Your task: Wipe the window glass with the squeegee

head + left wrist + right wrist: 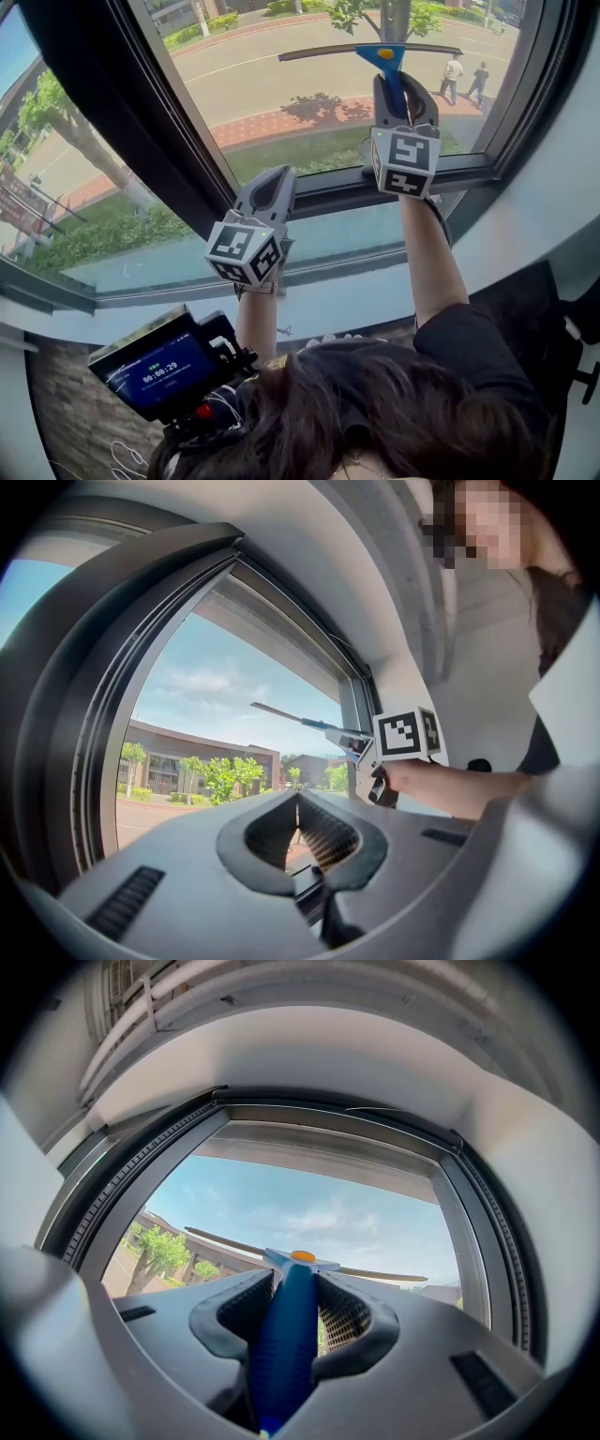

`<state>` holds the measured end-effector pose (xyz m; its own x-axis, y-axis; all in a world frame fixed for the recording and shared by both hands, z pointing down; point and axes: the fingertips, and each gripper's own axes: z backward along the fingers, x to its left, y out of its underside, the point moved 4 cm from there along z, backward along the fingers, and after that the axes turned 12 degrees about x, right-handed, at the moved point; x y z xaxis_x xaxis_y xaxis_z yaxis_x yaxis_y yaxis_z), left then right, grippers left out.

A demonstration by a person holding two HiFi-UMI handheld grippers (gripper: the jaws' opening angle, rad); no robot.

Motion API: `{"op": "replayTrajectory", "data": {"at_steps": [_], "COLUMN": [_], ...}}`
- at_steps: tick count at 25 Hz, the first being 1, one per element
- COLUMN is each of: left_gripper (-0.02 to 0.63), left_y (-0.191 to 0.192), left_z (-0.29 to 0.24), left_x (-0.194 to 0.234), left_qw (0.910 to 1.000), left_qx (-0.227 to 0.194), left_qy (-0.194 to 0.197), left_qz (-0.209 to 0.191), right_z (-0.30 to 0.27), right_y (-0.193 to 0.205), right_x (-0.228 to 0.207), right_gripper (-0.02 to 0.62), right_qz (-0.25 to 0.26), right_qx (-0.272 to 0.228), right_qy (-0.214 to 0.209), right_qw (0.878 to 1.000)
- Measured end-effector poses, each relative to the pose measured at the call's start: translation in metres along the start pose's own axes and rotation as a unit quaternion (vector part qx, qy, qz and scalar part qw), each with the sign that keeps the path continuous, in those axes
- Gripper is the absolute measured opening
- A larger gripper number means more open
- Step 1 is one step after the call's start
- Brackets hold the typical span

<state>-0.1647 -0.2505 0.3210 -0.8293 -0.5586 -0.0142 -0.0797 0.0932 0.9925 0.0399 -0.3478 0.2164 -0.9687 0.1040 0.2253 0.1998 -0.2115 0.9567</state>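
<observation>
Squeegee, blue plastic-handled (380,52), clamped in my right gripper (405,89); left gripper (272,178) below it closed, empty; I'd keep blade flat against window glass (281,84).

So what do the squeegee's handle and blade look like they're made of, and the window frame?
Squeegee handle: blue plastic, matte, finely ribbed, clamped in the right gripper. Blade: thin dark strip, likely rubber in a metal channel; too small to be sure. Window frame: dark, smooth, looks like painted metal.
</observation>
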Motion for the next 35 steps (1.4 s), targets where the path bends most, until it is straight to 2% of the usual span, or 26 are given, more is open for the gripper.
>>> {"op": "replayTrajectory", "data": {"at_steps": [35], "left_gripper": [0.002], "left_y": [0.011], "left_z": [-0.001], "left_x": [-0.006], "left_qw": [0.9998], "left_qx": [0.012], "left_qy": [0.01], "left_qz": [0.01], "right_z": [0.027], "right_y": [0.07], "right_x": [0.019], "right_gripper": [0.141], "right_qz": [0.003], "right_qx": [0.027], "right_qy": [-0.006], "right_qw": [1.0]}}
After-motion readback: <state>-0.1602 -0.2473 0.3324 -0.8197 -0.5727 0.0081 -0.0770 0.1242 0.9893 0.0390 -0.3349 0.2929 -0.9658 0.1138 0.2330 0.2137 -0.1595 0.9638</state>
